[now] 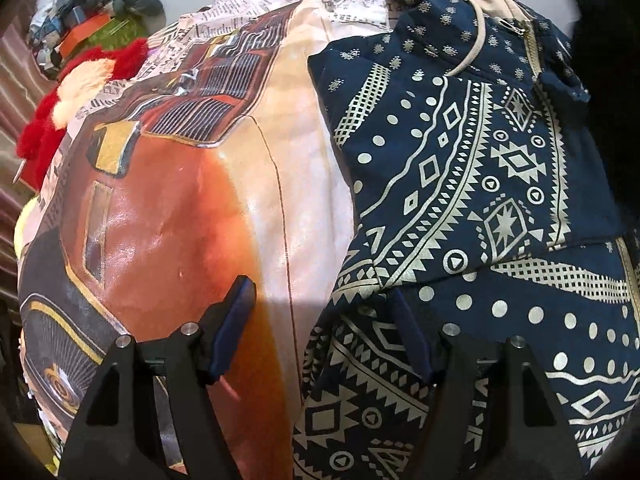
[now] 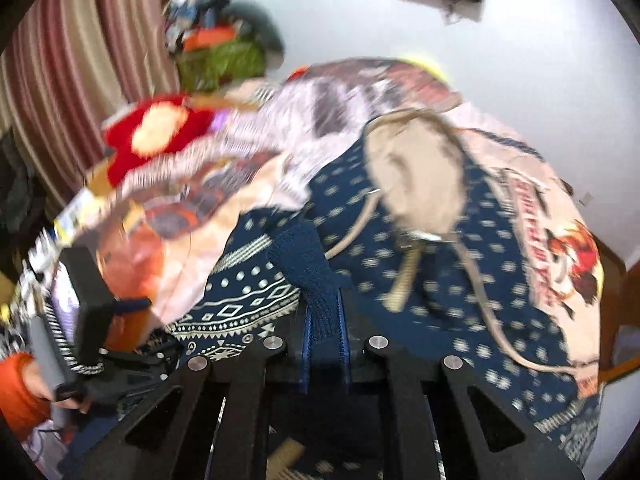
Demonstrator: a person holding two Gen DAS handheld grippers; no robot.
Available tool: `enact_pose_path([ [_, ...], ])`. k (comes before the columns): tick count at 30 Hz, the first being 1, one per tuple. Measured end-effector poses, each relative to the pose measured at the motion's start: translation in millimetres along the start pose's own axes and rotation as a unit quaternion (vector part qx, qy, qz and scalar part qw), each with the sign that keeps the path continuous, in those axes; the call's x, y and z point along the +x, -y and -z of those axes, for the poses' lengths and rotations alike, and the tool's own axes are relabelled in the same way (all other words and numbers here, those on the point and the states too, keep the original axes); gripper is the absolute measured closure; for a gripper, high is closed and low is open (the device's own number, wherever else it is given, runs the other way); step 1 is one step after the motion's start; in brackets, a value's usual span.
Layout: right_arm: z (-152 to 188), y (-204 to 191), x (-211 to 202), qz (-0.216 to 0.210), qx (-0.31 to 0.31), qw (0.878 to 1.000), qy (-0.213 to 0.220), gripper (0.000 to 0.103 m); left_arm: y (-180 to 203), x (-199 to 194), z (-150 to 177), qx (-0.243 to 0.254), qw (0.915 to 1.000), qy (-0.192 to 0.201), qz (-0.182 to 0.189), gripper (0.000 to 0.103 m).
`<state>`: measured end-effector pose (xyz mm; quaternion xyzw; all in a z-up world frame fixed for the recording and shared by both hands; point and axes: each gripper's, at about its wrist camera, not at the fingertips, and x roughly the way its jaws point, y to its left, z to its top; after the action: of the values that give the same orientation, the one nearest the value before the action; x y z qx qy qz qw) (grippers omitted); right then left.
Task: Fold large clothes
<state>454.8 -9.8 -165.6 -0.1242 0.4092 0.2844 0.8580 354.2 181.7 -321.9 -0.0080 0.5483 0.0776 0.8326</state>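
Hoodie [image 1: 472,184], navy with cream geometric print, lies on the right half of the bed over a printed bedspread [image 1: 176,208] showing an orange car. Going left to right in my left wrist view: a red plush toy [image 1: 44,132] at the far left edge, the bedspread, then the hoodie with one patterned panel lying doubled over the body.

My left gripper [image 1: 324,328] stands wide, nothing between the pads; its left finger [image 1: 236,320] is over the bedspread, the right one over the hoodie's near left edge.

In the blurred right wrist view, my right gripper [image 2: 326,312] is pinched tight on a ribbed navy cuff [image 2: 308,268], with the sleeve rising out of the jaws. The tan-lined hood [image 2: 416,172] and its drawstring lie beyond, to the right.

Handling judgement: soft fleece-weight fabric, limp, moderately heavy for cloth; it will drape and drag, not hold a crease. The knit cuff grips well. The metal zipper [image 1: 532,52] adds a stiffer line, so I would fold along it. For the left, I would take the near hem edge, pinching both layers.
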Motion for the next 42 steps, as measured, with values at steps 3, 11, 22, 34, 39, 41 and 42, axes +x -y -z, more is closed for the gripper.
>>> enact_pose_path([
  [3, 8, 34, -32, 0.013, 0.031, 0.999, 0.023, 0.094, 2, 1, -2, -0.001, 1.0, -0.003, -0.007, 0.035],
  [11, 53, 116, -72, 0.041, 0.124, 0.991, 0.03, 0.094, 2, -3, -1, -0.032, 0.9991, 0.002, -0.03, 0.036],
  [22, 136, 180, -62, 0.049, 0.228, 0.972, -0.023, 0.094, -6, -7, 3, -0.044, 0.9969, 0.006, -0.065, 0.039],
  [34, 170, 204, -69, 0.039, 0.281, 0.957, -0.06, 0.09, -13, -12, 8, -0.061, 0.9952, -0.005, -0.076, 0.041],
  [39, 174, 209, -93, 0.062, 0.282, 0.956, -0.047, 0.059, -15, -28, 14, -0.049, 0.9975, -0.015, -0.049, 0.041],
  [41, 176, 212, -106, 0.068, 0.284, 0.956, -0.031, 0.047, -14, -39, 15, -0.038, 0.9981, -0.011, -0.046, 0.041],
  [42, 177, 213, -115, 0.073, 0.285, 0.955, -0.022, 0.044, -14, -46, 15, -0.033, 0.9983, -0.006, -0.047, 0.041],
])
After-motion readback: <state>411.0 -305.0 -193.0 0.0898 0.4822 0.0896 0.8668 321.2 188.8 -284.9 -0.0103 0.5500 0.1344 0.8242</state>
